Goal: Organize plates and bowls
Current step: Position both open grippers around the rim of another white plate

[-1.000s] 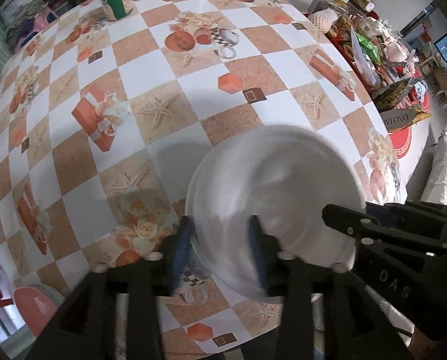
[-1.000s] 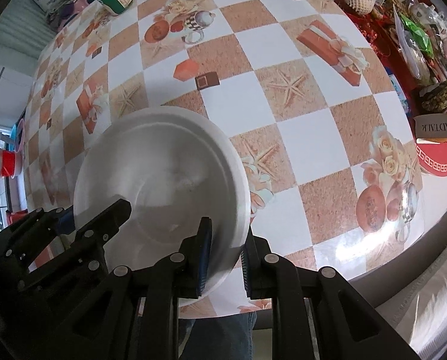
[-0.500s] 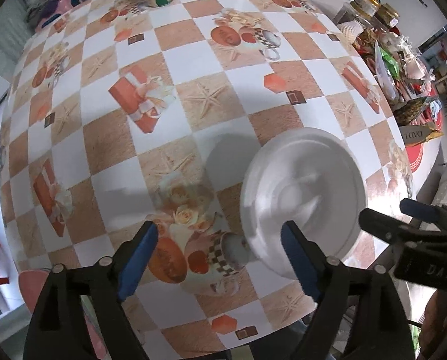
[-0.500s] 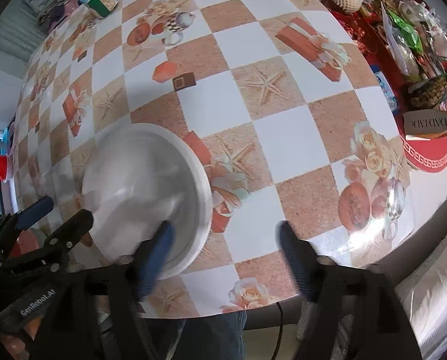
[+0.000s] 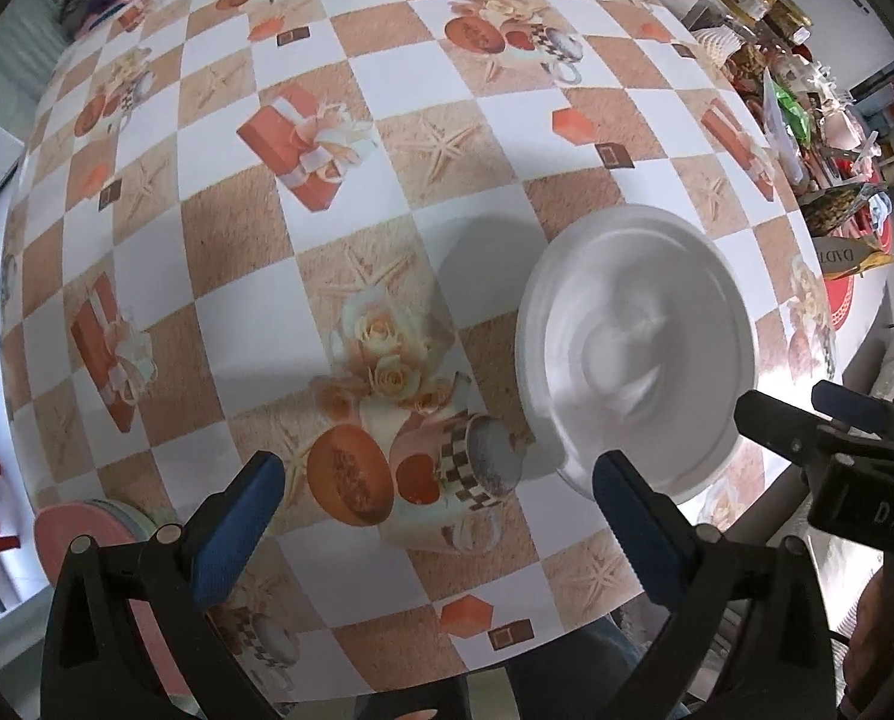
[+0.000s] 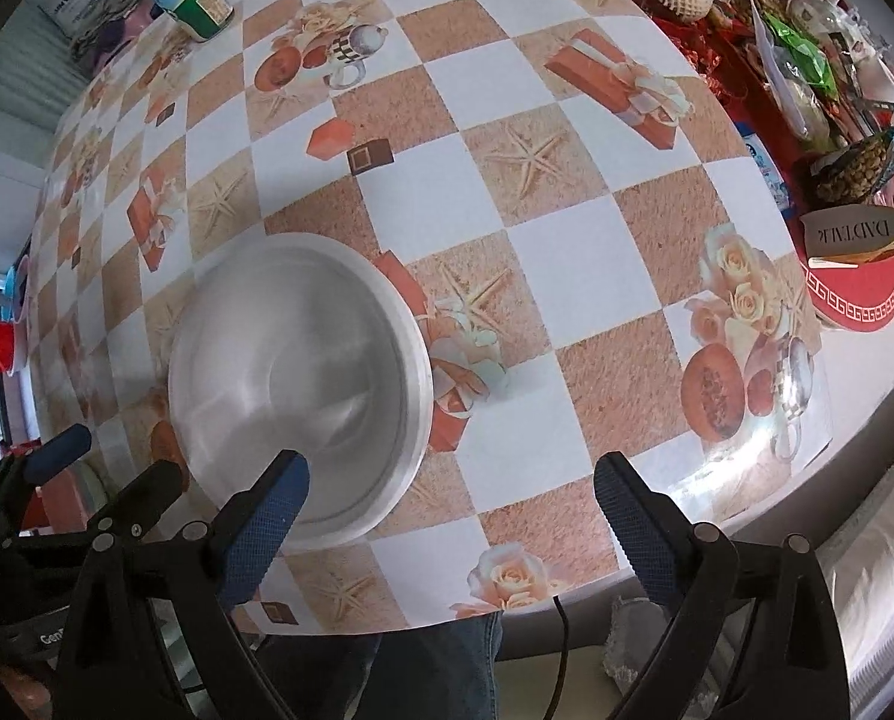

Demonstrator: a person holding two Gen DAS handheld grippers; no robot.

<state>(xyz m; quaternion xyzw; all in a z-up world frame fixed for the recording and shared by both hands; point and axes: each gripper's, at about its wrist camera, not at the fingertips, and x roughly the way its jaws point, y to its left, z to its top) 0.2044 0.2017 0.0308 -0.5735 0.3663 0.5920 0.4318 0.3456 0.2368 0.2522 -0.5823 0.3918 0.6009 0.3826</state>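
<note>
Currently, item one: left gripper, jaws just opened wide, nothing between them; its right blue pad sits at the lower rim of the white bowl, which lies right of centre in that frame, resting upright on the checked tablecloth. Item two: right gripper, jaws likewise just opened, empty; bowl lies to its left, by the left pad. Both grippers flank the bowl about equally; being round, it has no long axis. Pink plates, lower left, off the table edge
</note>
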